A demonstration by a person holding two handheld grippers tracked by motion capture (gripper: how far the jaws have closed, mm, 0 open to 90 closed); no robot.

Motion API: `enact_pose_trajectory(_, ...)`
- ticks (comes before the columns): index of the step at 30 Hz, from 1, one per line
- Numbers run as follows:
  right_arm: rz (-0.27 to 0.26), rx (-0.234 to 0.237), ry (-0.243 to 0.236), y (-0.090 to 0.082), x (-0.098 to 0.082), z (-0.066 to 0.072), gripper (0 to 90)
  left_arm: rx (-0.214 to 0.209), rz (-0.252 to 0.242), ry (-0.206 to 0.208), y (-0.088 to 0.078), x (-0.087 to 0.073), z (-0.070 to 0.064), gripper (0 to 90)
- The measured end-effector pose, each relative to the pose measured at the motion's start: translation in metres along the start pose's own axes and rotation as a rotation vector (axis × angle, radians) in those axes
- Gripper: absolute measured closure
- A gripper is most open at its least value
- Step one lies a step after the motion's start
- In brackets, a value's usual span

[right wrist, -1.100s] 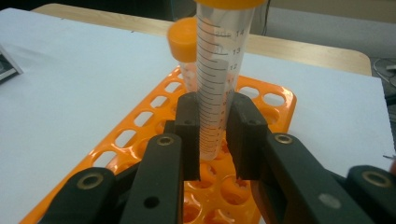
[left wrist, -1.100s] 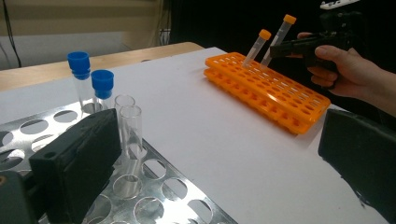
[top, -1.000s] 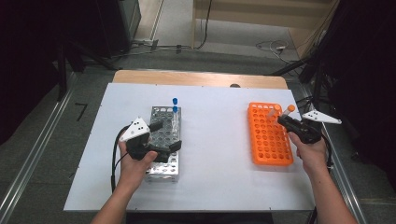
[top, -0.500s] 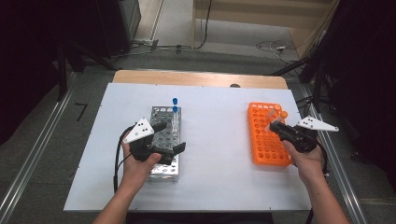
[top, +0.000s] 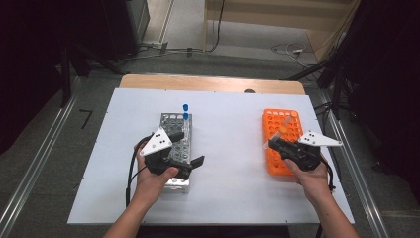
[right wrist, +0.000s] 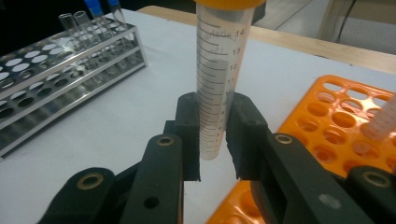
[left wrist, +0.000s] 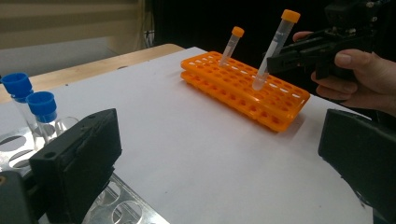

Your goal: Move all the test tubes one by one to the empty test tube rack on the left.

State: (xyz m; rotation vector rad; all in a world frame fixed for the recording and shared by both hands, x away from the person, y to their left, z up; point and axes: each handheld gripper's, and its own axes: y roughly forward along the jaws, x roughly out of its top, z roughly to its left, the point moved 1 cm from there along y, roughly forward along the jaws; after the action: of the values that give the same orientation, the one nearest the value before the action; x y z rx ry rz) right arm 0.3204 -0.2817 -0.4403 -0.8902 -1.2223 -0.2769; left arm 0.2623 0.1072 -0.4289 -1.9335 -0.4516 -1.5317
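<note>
Orange-capped tube [right wrist: 219, 70] sits clamped between the jaws of our right gripper [right wrist: 214, 142], upright, with our pads pressing on its lower graduated part. Its cap is cut off by the top edge of the right gripper view, and its rounded tip hangs just below the pads, so we cannot tell from there how close it is to the rack. In the left gripper view the same tube [left wrist: 275, 44] shows whole, leaning a little, with its tip just above the holes of the orange rack [left wrist: 243, 86]; whether it touches the rack we cannot tell. From the high view the tube [top: 283, 130] is small and blurred ahead of our right gripper [top: 277, 144].

It is a clear plastic tube with printed graduation lines and numbers, and it looks empty. A second orange-capped tube [left wrist: 232, 44] stands tilted in the rack beyond it.

Our left gripper [top: 185, 151] rests over the metal rack [top: 171, 124], jaws spread wide with nothing between them; in its own view the two black pads stand far apart at either side. Just beyond its left jaw stand two blue-capped tubes [left wrist: 30, 100] in that rack, their lower parts hidden behind the jaw.

Both racks stand well apart on a white table top [top: 228, 148] with a wooden edge at its far side. Beyond that lie a grey floor, loose cables [top: 292, 48] and dark surroundings that are hard to make out.
</note>
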Motion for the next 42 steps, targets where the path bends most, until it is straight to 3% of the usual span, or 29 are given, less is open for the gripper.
enact_pose_trajectory(4, -0.001, 0.032, -0.030, 0.004, 0.002, 0.012, 73.1, -0.008, 0.005, 0.004, 0.002, 0.000, -0.003, 0.0)
enact_pose_trajectory(23, -0.003, 0.166, -0.062, 0.019, 0.005, 0.056, 73.1, -0.049, 0.012, 0.013, 0.012, 0.002, -0.014, 0.0)
enact_pose_trajectory(28, -0.002, 0.190, -0.079, 0.021, 0.005, 0.067, 73.1, -0.040, 0.016, 0.027, 0.016, 0.004, -0.020, 0.2)
enact_pose_trajectory(34, 0.001, 0.220, -0.094, 0.024, 0.006, 0.078, 73.1, -0.034, 0.021, 0.021, 0.021, 0.006, -0.027, 7.0)
enact_pose_trajectory(42, 0.012, 0.255, -0.112, 0.028, 0.005, 0.093, 73.1, -0.081, 0.011, 0.020, 0.026, 0.008, -0.034, 12.0)
